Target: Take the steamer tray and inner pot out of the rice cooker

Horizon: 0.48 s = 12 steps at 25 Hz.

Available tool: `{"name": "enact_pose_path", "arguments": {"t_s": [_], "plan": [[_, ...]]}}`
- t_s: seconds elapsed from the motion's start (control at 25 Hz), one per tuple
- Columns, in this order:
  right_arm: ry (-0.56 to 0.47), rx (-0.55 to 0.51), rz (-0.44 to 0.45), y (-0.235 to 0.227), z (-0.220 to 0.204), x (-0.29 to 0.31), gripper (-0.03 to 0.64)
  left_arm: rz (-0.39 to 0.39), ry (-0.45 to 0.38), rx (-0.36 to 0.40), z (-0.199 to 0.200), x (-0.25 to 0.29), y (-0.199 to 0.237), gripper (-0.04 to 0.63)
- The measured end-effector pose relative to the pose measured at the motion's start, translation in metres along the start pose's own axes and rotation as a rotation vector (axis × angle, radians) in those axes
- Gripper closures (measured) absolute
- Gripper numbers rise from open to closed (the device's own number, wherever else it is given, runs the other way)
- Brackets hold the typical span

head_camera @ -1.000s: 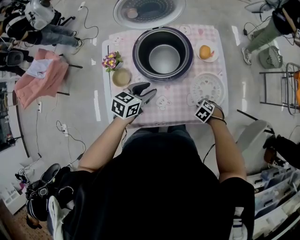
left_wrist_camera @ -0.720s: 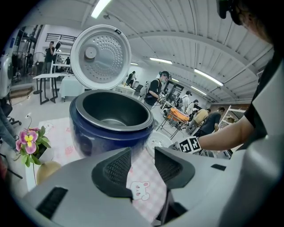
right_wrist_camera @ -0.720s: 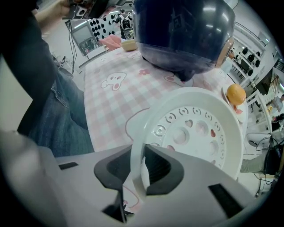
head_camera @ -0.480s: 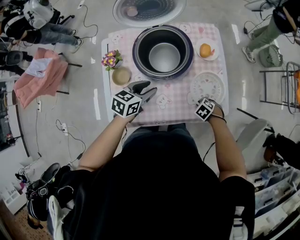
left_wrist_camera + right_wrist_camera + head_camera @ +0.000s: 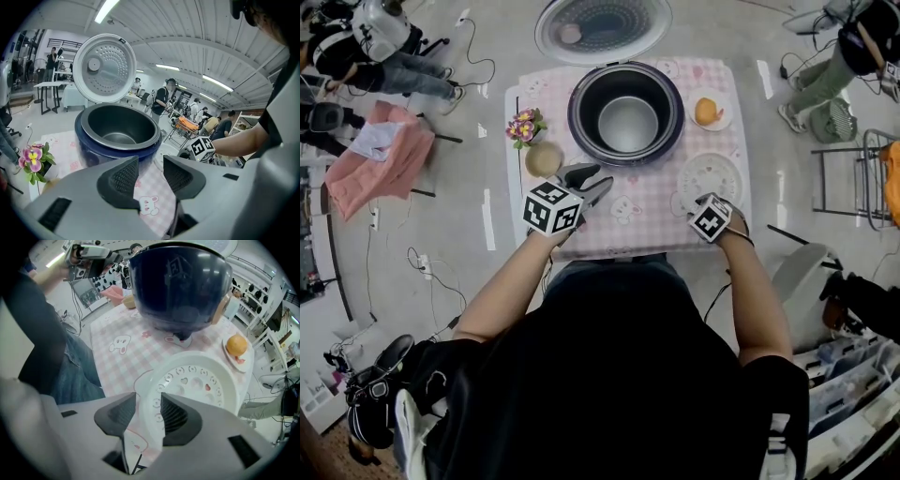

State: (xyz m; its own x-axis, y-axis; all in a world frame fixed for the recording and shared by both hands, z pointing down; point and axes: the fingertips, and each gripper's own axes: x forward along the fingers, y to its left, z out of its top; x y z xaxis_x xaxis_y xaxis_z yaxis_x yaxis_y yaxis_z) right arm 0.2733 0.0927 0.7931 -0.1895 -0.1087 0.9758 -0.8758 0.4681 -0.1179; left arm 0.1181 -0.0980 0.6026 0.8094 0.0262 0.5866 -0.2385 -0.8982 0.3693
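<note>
The dark blue rice cooker [image 5: 579,120] stands open at the table's far middle, with the grey inner pot [image 5: 628,122] still inside it. The white perforated steamer tray [image 5: 710,175] lies flat on the checked cloth to its right. My right gripper [image 5: 149,408] points down just above the tray's [image 5: 197,380] near rim; its jaws are opening, the rim shows between them and the pads are not pressing on it. My left gripper [image 5: 151,171] hangs open and empty in front of the cooker [image 5: 93,150], a little short of the pot [image 5: 119,129].
The cooker's lid [image 5: 602,23] stands raised behind it. An orange on a saucer [image 5: 710,110] sits at the far right, and a small flower pot [image 5: 523,125] and a tan bowl [image 5: 544,157] at the left. The table's front edge runs just below both grippers. People are around the room.
The right gripper has risen slightly at the tray's near rim, and the tray stays on the cloth. The left gripper has not moved.
</note>
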Motion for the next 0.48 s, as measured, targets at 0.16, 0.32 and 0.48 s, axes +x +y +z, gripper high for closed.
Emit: {"name": "enact_pose_path", "arguments": {"t_s": [0.16,0.32,0.48], "plan": [[-0.064,0.025,-0.044,-0.015,0.024,-0.031,0.440,-0.006,-0.018,0.022,0.013,-0.006,0.001,0.419],[-0.159,0.059,-0.101,-0.030,0.055,-0.067,0.440,0.003,-0.054,0.035,0.031,-0.014,0.004,0.419],[-0.281,0.092,-0.154,-0.045,0.090,-0.111,0.434,0.020,-0.099,0.042,0.050,-0.025,0.010,0.420]]}}
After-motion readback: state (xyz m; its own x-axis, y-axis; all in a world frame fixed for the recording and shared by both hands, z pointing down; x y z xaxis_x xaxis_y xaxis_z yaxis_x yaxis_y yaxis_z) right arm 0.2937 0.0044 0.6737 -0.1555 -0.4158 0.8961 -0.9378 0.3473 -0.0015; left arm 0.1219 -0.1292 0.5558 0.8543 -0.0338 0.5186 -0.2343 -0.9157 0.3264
